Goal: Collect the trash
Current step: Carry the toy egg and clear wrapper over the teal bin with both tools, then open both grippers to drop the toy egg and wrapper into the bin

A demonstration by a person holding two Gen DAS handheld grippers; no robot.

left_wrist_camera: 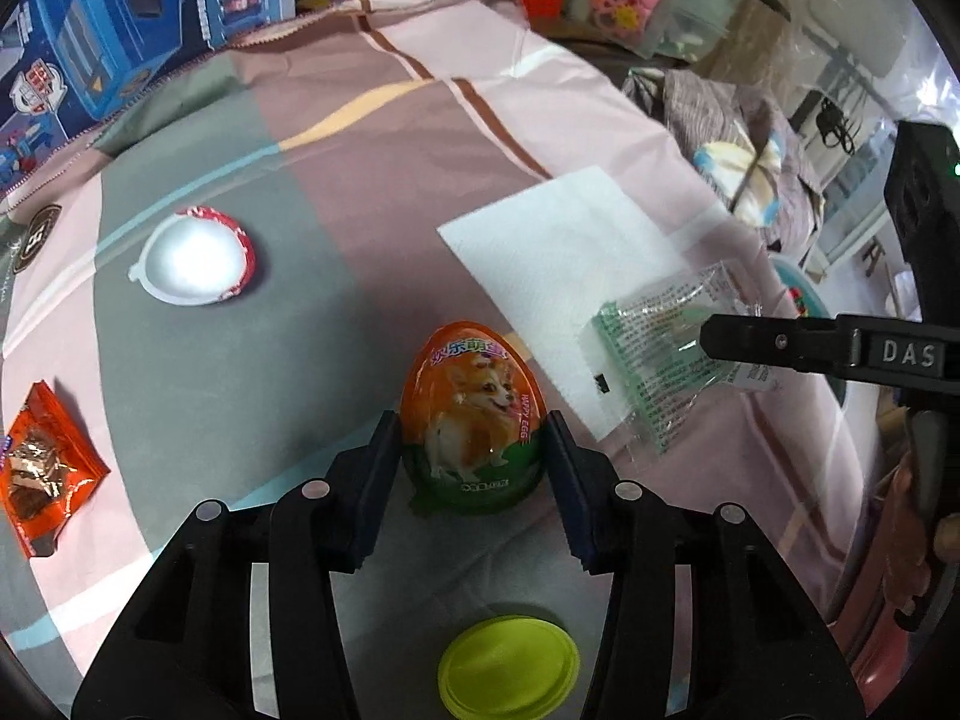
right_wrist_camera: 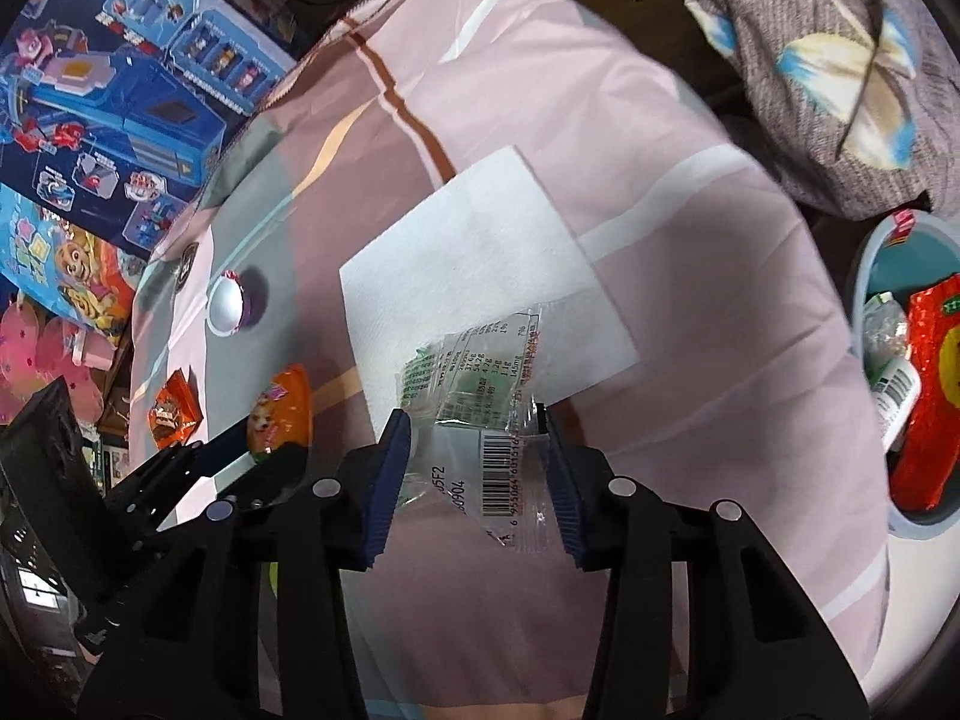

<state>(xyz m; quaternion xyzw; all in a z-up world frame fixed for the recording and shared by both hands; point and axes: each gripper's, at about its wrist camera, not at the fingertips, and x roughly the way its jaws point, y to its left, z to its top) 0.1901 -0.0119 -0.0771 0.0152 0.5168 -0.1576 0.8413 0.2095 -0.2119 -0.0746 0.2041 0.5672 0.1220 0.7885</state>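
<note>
Left wrist: left gripper (left_wrist_camera: 474,438) clamps the egg package (left_wrist_camera: 474,414).

Blue toy box (left_wrist_camera: 108,30) borders the patchwork cloth (left_wrist_camera: 372,138).

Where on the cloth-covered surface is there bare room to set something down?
Free: the grey patch between white round lid, orange foil wrapper and orange egg-shaped toy capsule; also pink cloth right of the white paper napkin. Crowded: around capsule, napkin and clear plastic wrapper.
</note>
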